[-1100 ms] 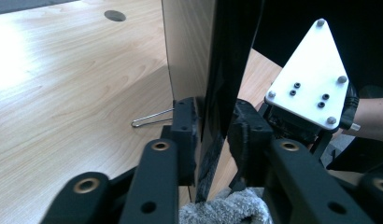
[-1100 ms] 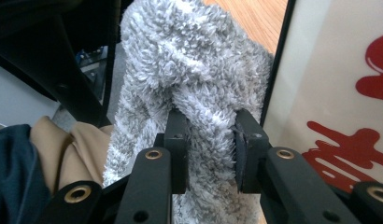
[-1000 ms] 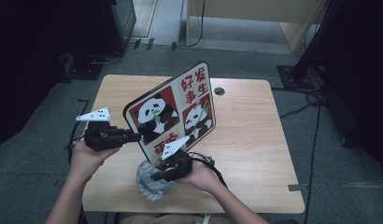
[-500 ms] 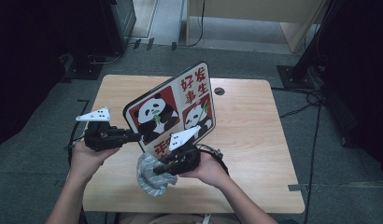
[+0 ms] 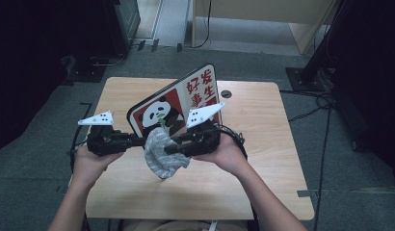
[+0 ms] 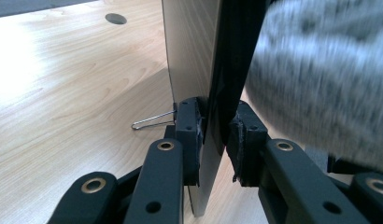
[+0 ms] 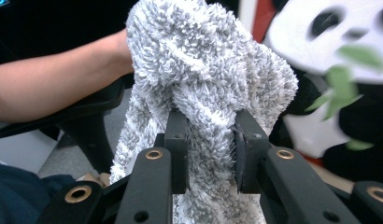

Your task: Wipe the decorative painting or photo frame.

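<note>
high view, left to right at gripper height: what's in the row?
Left gripper, shut on the lower left edge of the panda board → grey fluffy cloth hanging in front of the board → right gripper, shut on the cloth → person's right hand.

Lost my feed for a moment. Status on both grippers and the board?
Left gripper shut on panda board, holding it upright on edge. Right gripper shut on grey cloth, raised at board's picture side. Nothing in the way.
</note>
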Motion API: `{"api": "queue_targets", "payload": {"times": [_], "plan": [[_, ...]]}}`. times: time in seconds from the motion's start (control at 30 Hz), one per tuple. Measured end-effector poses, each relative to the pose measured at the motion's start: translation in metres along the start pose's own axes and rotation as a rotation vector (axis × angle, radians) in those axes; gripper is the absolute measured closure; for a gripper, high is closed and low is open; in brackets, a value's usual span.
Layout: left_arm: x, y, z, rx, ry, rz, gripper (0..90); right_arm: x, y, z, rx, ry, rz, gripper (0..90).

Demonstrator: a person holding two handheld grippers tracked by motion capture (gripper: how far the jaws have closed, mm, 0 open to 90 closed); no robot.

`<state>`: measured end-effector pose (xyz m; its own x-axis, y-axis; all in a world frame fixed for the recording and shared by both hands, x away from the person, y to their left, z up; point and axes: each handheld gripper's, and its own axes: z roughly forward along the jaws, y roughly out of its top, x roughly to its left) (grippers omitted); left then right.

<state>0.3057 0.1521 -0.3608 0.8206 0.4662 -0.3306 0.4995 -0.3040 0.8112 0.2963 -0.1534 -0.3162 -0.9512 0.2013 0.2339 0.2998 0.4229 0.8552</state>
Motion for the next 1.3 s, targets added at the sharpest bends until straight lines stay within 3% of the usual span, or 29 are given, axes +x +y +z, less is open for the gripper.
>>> {"api": "queue_targets", "payload": {"times": [0.37, 0.6, 0.83, 1.0, 1.3], "plan": [[0.0, 0.0, 0.0, 0.0, 0.003, 0.001, 75.8, -0.005, 0.063, -0.027, -0.048, -0.077, -0.047, 72.0], [0.0, 0.0, 0.0, 0.0, -0.001, 0.003, 75.8, -0.011, 0.101, -0.032, -0.083, -0.112, -0.07, 71.9], [0.0, 0.0, 0.0, -0.001, -0.002, 0.001, 75.7, -0.013, 0.132, -0.024, -0.077, -0.158, -0.103, 71.8], [0.001, 0.0, 0.0, 0.002, -0.007, 0.001, 75.6, -0.017, 0.144, -0.01, -0.019, -0.209, -0.123, 71.8], [0.001, 0.0, 0.0, 0.003, -0.001, 0.005, 75.7, -0.022, 0.144, 0.014, 0.021, -0.228, -0.129, 69.5]]}}
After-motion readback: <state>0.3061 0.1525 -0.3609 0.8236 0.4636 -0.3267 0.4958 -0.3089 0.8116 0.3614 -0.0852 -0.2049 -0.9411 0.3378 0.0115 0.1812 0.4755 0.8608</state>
